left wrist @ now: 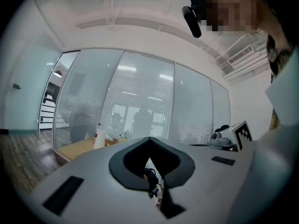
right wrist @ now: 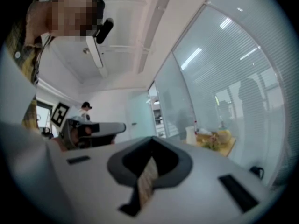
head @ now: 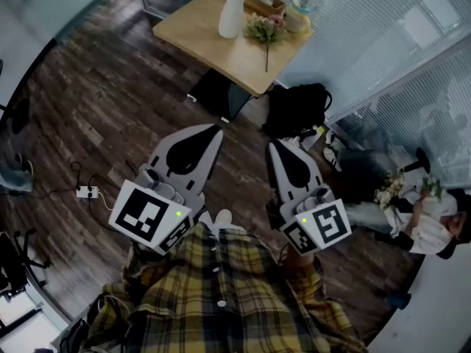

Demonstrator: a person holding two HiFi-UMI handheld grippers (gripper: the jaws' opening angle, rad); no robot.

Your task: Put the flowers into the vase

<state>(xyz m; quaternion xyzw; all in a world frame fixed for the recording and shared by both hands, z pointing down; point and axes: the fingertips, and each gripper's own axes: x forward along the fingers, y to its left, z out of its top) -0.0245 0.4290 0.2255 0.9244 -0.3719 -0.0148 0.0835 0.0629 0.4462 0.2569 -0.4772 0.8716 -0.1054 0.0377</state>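
A white vase (head: 232, 12) stands on a wooden table (head: 199, 31) far ahead, and a bunch of flowers (head: 265, 29) lies just to its right. Both grippers are held near my chest, well short of the table and pointing toward it. My left gripper (head: 218, 128) has its jaws together with nothing in them. The right gripper (head: 273, 145) is likewise shut and empty. In the left gripper view the vase (left wrist: 99, 139) is small and distant past the shut jaws of the left gripper (left wrist: 149, 139). The right gripper view shows the vase (right wrist: 190, 135) and flowers (right wrist: 211, 143) beyond the right gripper (right wrist: 152, 138).
A black backpack (head: 298, 109) lies on the wood floor by the table's black base (head: 221, 94). A tissue box (head: 265, 4) sits behind the flowers. A power strip (head: 87, 192) lies on the floor at left. A person (head: 430, 223) sits at right by the glass partition.
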